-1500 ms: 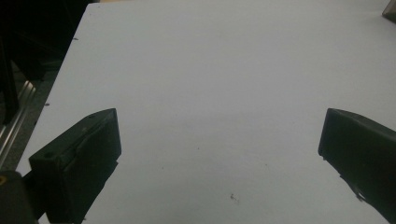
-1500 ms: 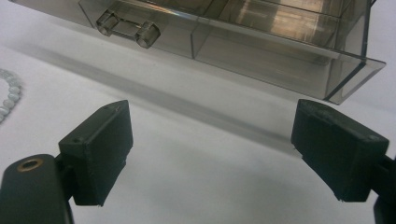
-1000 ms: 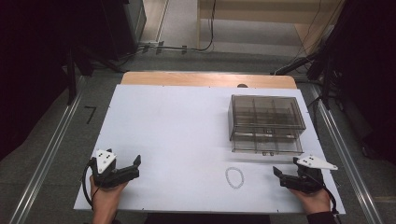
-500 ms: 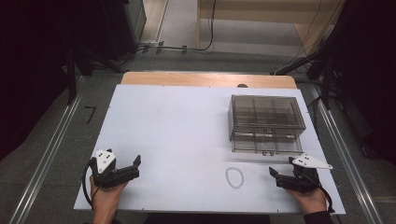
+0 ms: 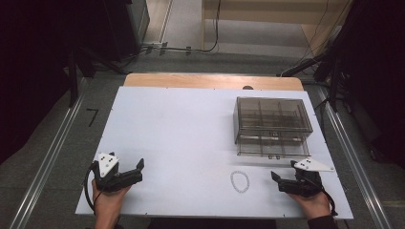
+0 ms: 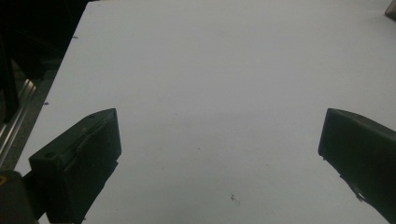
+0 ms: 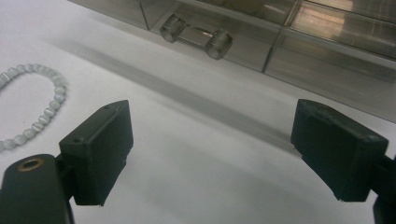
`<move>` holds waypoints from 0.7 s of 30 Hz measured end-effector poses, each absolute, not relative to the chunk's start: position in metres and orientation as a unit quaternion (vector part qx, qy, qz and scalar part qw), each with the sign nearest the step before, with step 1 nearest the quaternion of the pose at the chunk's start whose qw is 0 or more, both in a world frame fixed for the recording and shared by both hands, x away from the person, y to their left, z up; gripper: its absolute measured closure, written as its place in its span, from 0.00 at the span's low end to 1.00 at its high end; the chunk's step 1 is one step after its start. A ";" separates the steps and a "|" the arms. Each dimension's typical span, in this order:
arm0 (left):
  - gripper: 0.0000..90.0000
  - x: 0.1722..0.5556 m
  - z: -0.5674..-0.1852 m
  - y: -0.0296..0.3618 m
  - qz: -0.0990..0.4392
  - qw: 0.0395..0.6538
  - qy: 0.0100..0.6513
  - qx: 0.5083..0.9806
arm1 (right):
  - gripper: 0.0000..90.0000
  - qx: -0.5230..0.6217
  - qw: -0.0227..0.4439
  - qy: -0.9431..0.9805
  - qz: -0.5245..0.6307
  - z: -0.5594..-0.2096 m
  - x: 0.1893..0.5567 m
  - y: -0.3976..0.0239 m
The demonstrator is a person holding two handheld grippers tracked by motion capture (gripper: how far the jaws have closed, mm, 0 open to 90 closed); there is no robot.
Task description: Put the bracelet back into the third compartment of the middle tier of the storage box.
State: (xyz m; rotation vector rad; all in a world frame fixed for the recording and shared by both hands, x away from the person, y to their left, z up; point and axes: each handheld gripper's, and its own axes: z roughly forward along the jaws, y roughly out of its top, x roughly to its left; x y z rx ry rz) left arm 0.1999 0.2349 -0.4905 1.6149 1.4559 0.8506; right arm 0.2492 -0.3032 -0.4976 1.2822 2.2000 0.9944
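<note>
Bracelet (image 5: pixel 240 181) lies flat on white table (image 5: pixel 181 129), just left of right gripper (image 5: pixel 282 182), jaws spread, empty. Risk: beads slip from pinch, or jaw knocks drawer box (image 5: pixel 272 126) close behind. Left gripper (image 5: pixel 135 170) spread, idle, well apart.

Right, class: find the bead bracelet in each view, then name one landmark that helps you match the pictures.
High view: the bead bracelet lies on the white table, near the front edge, left of the right gripper.
Left gripper view: not in this picture.
Right gripper view: the bracelet sits at the left edge.
Shared landmark: the clear drawer box, whose handle is at the top of the right gripper view.
</note>
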 end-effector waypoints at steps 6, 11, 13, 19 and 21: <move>0.00 0.200 -0.491 0.235 0.335 0.393 0.574 0.636 | 0.12 0.457 0.201 0.790 0.356 -0.498 0.249 -0.300; 0.00 0.200 -0.491 0.235 0.334 0.393 0.573 0.637 | 0.12 0.455 0.199 0.792 0.355 -0.498 0.249 -0.297; 0.00 0.200 -0.491 0.235 0.333 0.393 0.574 0.636 | 0.12 0.455 0.198 0.792 0.355 -0.498 0.249 -0.296; 0.00 0.200 -0.491 0.235 0.333 0.393 0.574 0.636 | 0.12 0.453 0.196 0.794 0.355 -0.498 0.249 -0.293; 0.00 0.200 -0.491 0.235 0.333 0.394 0.574 0.636 | 0.12 0.452 0.195 0.795 0.354 -0.498 0.250 -0.292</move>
